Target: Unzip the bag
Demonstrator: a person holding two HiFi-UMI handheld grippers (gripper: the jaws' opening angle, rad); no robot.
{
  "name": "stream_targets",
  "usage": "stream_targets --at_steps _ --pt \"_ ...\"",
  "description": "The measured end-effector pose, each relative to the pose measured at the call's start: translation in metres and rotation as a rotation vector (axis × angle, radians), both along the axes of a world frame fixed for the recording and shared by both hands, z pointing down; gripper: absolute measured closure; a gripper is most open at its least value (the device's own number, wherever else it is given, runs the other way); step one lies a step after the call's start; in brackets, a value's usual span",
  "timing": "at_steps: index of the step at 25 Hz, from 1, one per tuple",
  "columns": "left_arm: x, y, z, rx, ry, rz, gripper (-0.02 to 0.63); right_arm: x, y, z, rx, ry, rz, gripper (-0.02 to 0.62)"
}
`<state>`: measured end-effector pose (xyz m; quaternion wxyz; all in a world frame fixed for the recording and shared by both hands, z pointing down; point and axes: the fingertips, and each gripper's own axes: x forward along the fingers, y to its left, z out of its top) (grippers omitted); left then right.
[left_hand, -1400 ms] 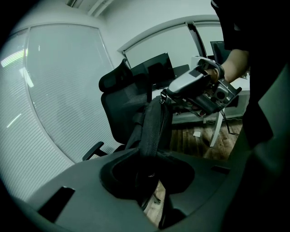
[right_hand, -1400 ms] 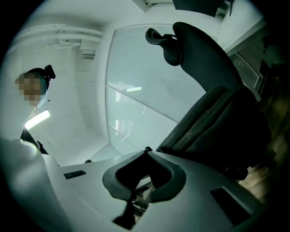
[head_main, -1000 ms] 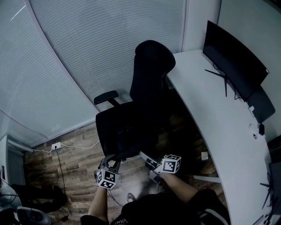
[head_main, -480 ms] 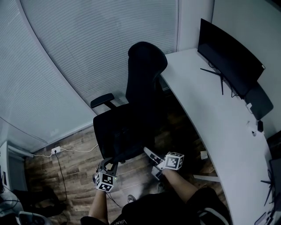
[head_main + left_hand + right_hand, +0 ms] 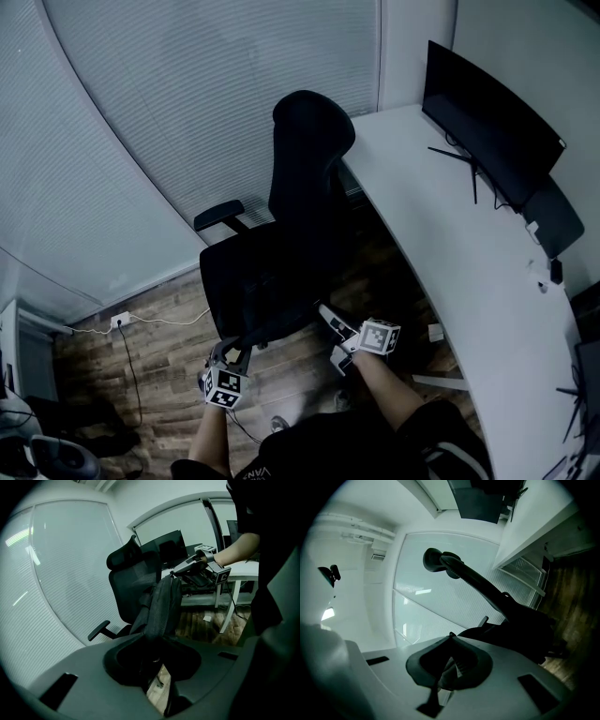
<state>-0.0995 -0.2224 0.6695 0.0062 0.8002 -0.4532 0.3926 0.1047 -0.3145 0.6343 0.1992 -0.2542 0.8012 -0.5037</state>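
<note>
- Two grippers work on the bag (image 5: pixel 161 604), which stands upright on the chair (image 5: pixel 300 169) seat.
- Left gripper (image 5: pixel 154 665) is clamped on the bag's near lower edge, likely to steady it.
- Right gripper (image 5: pixel 447 673) pinches a small tab (image 5: pixel 453 666) at the bag's top, seemingly the zip pull, ready to draw it along.

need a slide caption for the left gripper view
Left tool clamps the dark bag leaning on the office chair; right tool meets its top.
</note>
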Motion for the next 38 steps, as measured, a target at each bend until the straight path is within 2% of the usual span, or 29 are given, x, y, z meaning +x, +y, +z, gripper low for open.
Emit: stream_targets --at_steps 5,9,16,24,30,38 --pt "0.002 0.003 0.001 -0.001 0.003 -0.007 0.503 0.012 -0.009 0.007 -0.026 0.028 0.048 0.549" --pt "0.002 0.004 0.003 -0.005 0.003 -0.021 0.503 0.013 -0.006 0.01 -0.031 0.047 0.044 0.549" --pt "-0.001 0.004 0.002 -0.021 0.012 -0.046 0.502 0.006 0.007 0.006 0.047 0.207 0.007 0.547" --pt "0.0 0.012 0.004 -0.055 0.012 -0.034 0.482 0.012 0.023 -0.012 0.12 0.35 0.068 0.546" --pt "-0.004 0.024 0.005 -0.081 0.056 -0.022 0.453 0.007 0.046 -0.037 0.218 0.449 0.122 0.546" --pt "-0.009 0.044 -0.006 -0.076 0.123 0.022 0.434 -0.012 0.08 -0.067 0.28 0.499 0.184 0.545"
